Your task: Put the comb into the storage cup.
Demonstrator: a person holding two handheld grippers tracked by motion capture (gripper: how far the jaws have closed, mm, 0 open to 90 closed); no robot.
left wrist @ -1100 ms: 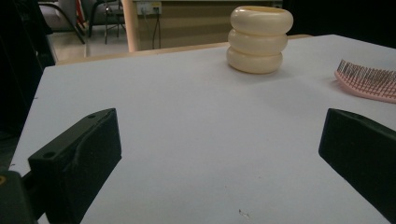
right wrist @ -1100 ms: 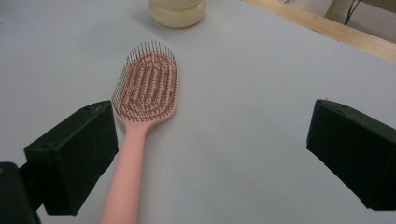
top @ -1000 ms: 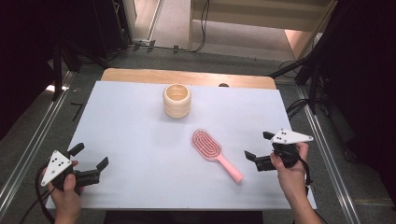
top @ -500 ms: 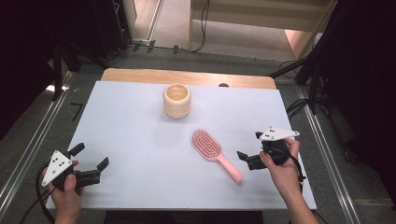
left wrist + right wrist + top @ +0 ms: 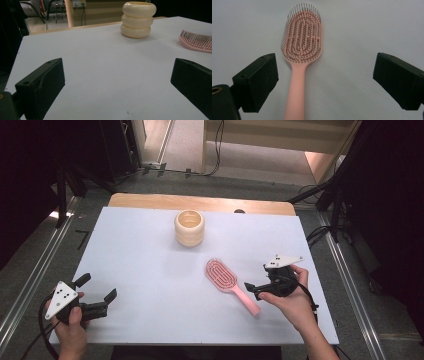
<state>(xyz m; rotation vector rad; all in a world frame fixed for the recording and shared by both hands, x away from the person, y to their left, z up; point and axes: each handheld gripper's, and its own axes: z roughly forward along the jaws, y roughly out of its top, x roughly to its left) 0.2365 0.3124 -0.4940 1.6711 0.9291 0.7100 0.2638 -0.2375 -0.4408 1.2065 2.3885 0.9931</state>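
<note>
Hairbrush (image 5: pixel 300 52): laid bristles-up on the table (image 5: pixel 150 250)
Right gripper (image 5: pixel 256 289): fingers spread, handle framed between them
Left gripper (image 5: pixel 97 292): fingers spread, nothing held

high: overhead, forward-down | gripper views: low, close (all share hairbrush (image 5: pixel 227 281) (image 5: pixel 197 42) (image 5: pixel 302 47))

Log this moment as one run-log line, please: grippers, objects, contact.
left gripper: open, idle near table corner | right gripper: open, jaws straddling pink hairbrush handle, no contact | cream ribbed cup: upright, untouched | table
</note>
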